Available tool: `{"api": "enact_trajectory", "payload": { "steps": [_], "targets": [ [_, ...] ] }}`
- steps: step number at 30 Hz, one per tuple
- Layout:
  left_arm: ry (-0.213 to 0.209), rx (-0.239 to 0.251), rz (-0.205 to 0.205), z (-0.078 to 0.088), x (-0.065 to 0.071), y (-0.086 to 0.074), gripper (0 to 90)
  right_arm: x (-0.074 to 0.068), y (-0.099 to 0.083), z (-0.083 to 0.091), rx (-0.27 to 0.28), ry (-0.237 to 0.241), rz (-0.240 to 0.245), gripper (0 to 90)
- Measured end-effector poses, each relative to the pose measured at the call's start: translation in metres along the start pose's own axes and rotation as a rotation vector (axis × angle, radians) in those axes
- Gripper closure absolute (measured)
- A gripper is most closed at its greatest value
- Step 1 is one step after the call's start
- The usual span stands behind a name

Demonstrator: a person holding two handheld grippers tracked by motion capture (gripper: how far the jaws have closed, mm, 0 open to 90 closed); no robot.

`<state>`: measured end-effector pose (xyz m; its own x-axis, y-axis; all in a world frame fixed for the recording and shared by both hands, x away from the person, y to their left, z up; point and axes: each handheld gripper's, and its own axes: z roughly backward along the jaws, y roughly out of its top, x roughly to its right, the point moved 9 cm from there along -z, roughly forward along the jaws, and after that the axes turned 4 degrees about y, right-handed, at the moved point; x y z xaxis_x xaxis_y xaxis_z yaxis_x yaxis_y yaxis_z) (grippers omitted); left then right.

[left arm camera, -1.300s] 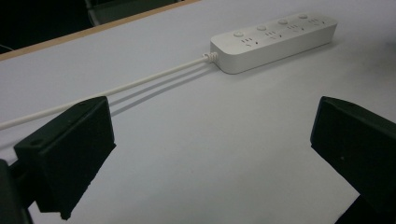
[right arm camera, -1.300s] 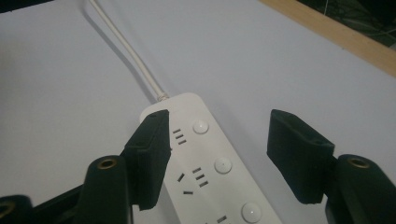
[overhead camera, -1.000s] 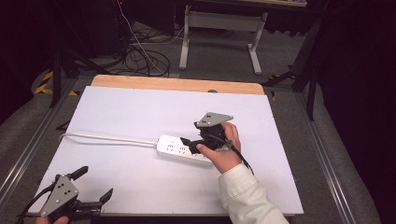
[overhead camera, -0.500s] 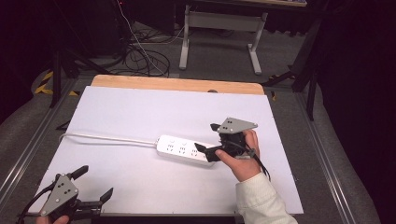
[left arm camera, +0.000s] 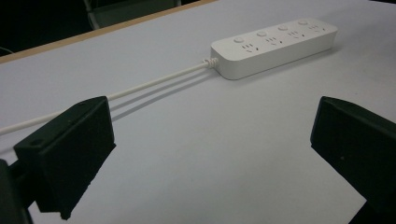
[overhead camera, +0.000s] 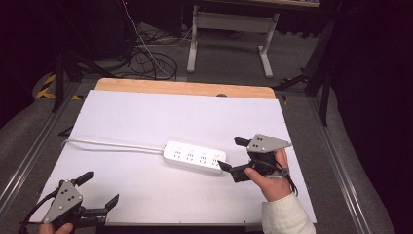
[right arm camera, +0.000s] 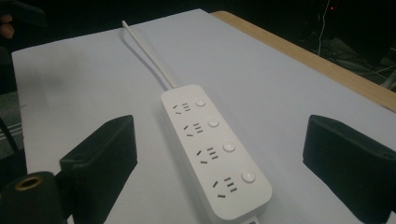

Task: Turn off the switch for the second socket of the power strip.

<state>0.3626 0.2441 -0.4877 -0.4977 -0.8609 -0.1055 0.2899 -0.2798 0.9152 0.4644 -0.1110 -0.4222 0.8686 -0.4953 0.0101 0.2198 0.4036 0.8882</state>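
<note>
We see our right tool (overhead camera: 233,153) gaping empty just beside the power strip (overhead camera: 195,157), our left tool (overhead camera: 99,189) wide, empty, hand cropped, strip's cord (overhead camera: 112,145) running off-desk (overhead camera: 146,112)

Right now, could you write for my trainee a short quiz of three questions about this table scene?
1. True or false: the right gripper has its fingers closed on the power strip.
2. How many sockets does the power strip have?
3. Toward which side of the table does the white cable run in the high view: A) left, B) right?

Key: 1. False, the fingers are open. 2. Four. 3. A.
</note>
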Motion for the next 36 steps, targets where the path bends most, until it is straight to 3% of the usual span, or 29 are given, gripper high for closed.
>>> {"api": "enact_trajectory", "payload": {
  "steps": [14,23,36],
  "targets": [
    [-0.007,0.009,-0.002,-0.001,-0.001,0.002,0.2,0.000,-0.039,0.021,0.025,0.007,-0.027,8.2],
    [-0.009,0.011,-0.003,-0.001,-0.001,0.002,0.2,-0.001,-0.072,0.024,0.037,0.022,-0.054,8.8],
    [-0.020,0.008,0.005,-0.002,-0.001,0.000,0.2,0.003,-0.115,0.020,-0.012,0.028,-0.159,9.3]
  ]
}}
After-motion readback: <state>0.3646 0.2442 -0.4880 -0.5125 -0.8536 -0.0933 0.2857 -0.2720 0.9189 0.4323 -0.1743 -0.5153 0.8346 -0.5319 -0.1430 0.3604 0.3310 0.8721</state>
